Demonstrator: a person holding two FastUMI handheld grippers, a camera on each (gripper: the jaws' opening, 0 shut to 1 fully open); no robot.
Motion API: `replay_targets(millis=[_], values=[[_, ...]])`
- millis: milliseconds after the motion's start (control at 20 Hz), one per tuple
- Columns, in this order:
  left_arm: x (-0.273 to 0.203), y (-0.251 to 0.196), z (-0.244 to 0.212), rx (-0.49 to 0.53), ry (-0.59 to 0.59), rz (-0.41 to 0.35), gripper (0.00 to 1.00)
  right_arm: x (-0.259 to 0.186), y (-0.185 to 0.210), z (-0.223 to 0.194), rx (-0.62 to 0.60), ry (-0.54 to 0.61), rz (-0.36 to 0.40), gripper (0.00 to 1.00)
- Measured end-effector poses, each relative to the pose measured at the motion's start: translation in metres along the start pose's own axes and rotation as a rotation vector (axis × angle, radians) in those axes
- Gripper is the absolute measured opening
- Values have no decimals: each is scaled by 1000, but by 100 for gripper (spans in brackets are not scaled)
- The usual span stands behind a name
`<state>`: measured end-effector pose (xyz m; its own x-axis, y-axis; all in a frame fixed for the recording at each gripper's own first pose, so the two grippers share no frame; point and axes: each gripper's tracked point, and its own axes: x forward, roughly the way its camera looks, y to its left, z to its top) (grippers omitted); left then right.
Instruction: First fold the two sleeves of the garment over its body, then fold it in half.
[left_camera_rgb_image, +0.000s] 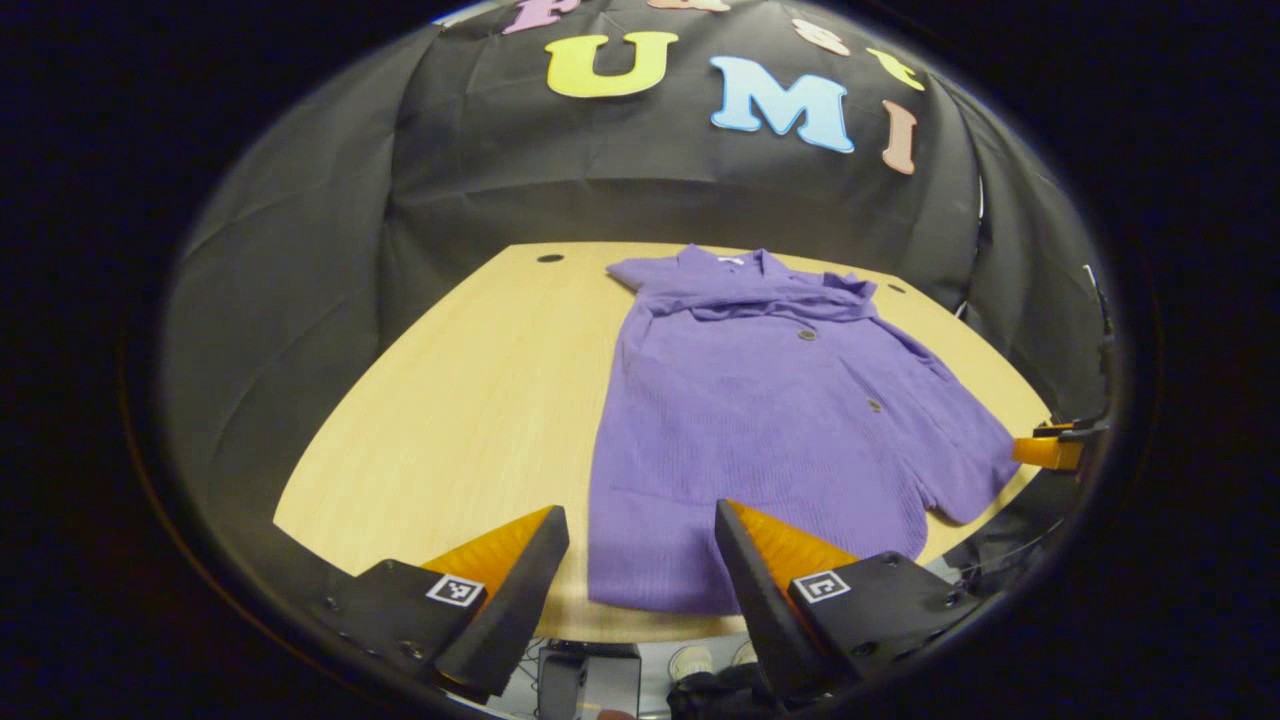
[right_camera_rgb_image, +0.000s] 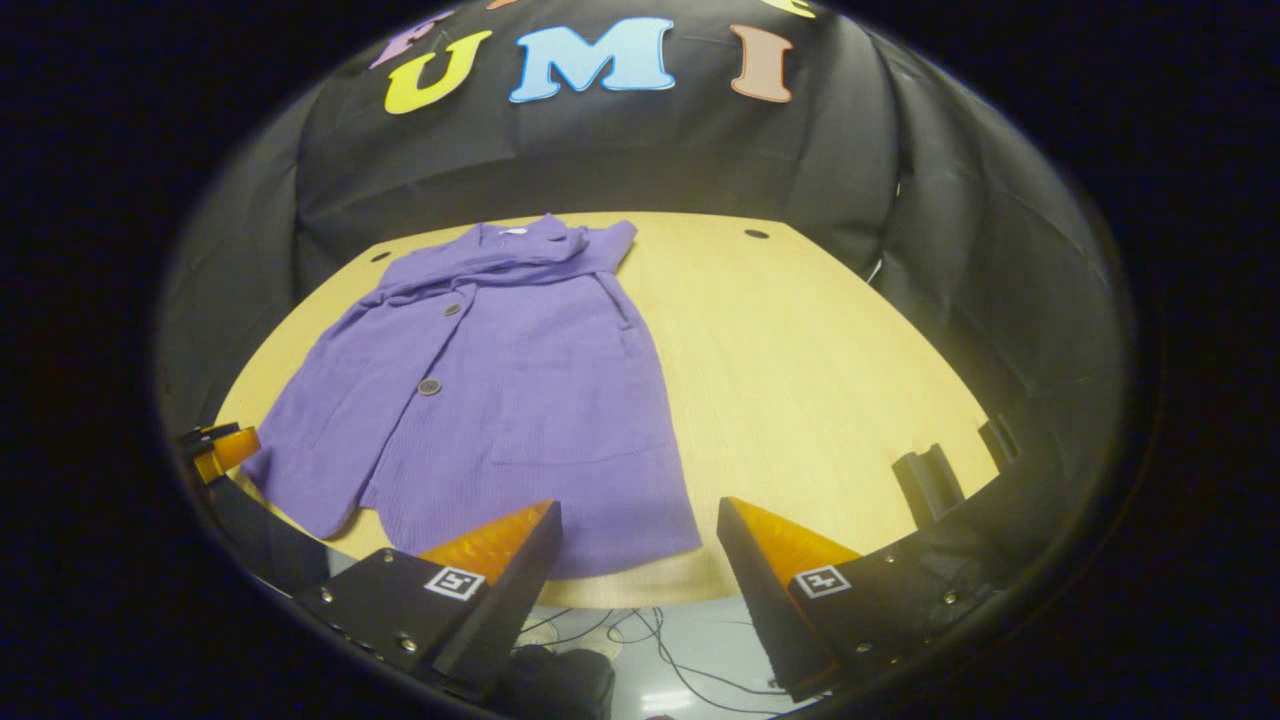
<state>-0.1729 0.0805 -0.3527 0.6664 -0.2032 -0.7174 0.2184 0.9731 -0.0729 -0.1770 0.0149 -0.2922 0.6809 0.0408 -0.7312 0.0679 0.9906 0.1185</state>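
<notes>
Purple shirt (left_camera_rgb_image: 770, 420) flat on the counter (left_camera_rgb_image: 470, 400), just ahead of both tongs. Left tongs (left_camera_rgb_image: 640, 525) and right tongs (right_camera_rgb_image: 637, 520) spread wide, gripping nothing.

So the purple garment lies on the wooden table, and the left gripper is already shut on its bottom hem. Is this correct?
Not quite. The purple garment does lie on the wooden table, but the left gripper is open: in the left gripper view its jaws stand apart just above the bottom hem, pressing on nothing.
</notes>
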Motion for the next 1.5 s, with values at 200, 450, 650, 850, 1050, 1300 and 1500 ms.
replay_targets(millis=[200, 450, 650, 850, 1050, 1300, 1500], values=[[-1, 6, -16, -2, 31, 26, 95, 13, -9, -12, 3, 36, -11, 97], [-1, 4, -28, 21, 29, 52, 95, 22, -11, -17, 6, 57, 7, 96], [1, -1, -28, 35, 22, 50, 96, 28, -8, -17, 36, 58, 31, 97], [3, -16, -31, 54, 23, 26, 75, 28, -4, -15, 28, 43, 43, 95], [4, -32, -33, 73, 11, 31, 33, 29, 7, -16, 27, 47, 72, 68], [5, -36, -33, 69, 40, 53, 15, 28, 18, -16, 94, 40, 89, 18], [4, -36, -31, 24, 81, 69, 11, 24, 19, -16, 161, 69, 133, 5]])
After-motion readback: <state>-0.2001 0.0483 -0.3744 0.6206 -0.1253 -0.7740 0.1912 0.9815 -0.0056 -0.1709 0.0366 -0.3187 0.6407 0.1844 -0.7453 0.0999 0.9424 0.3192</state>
